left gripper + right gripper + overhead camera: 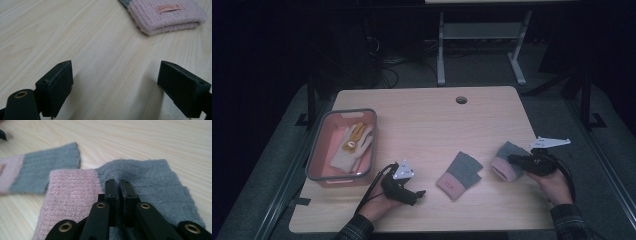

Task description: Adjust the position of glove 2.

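Two knitted mitts, grey with pink cuffs, lie on the wooden table [422, 120]. One mitt [459, 175] is at the front middle, and its pink cuff with a small label [167, 17] lies ahead of my left gripper. The other mitt [510, 149] lies to the right. My right gripper [513, 160] rests on it with its jaws pressed together, pinching a fold of the grey knit [155, 182] next to the pink cuff [72, 195]. The first mitt [45, 170] lies beyond. My left gripper [419, 193] hovers low over bare wood with its jaws wide apart [115, 85] and nothing between them.
A pink basket with a grey rim [347, 111] stands at the left of the table and holds a white-and-yellow glove [352, 147]. A round cable hole [461, 100] sits near the far edge. Beyond the table stands a white desk frame [477, 35] on a dark floor.
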